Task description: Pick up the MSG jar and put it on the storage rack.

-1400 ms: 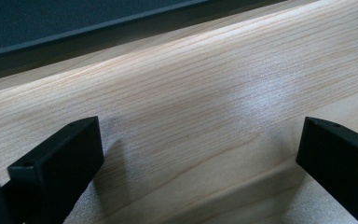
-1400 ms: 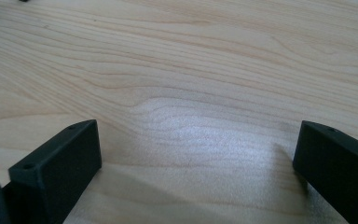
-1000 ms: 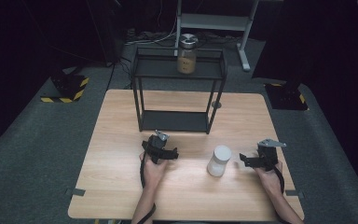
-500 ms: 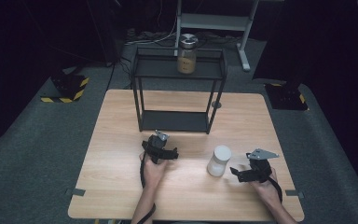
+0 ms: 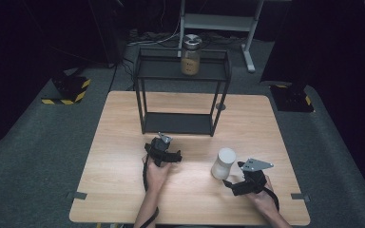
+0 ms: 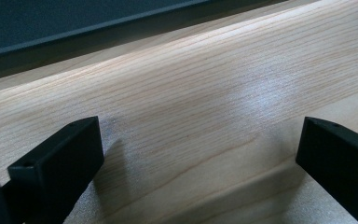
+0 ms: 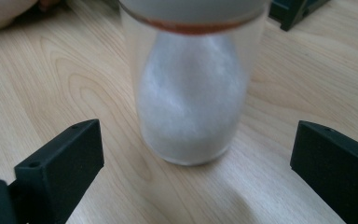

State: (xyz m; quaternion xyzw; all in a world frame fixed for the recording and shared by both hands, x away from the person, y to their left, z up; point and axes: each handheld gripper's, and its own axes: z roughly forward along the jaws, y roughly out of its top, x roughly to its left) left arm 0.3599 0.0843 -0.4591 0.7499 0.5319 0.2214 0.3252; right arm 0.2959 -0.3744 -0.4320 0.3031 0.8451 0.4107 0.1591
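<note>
Standing: two jars (image 5: 223, 163) (image 5: 190, 54) (one shelved), two hand-held grippers (image 5: 170, 155) (image 5: 229, 183).

White jar (image 5: 223, 163) with clear glass wall; amber jar (image 5: 190, 54) with silver lid; black metal shelf (image 5: 180, 71); pale wood-grain table (image 5: 123, 142); black grippers; grey carpet (image 5: 38, 156).

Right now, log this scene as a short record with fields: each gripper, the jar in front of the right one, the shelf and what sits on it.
right gripper: jaws open, aimed at the jar, not touching it
clear glass jar of white powder: upright on the light wooden table, grey lid on
left gripper: jaws open, nothing between them
black metal two-tier shelf: stands at the table's far side
amber-filled jar with metal lid: on the shelf's top tier
</note>
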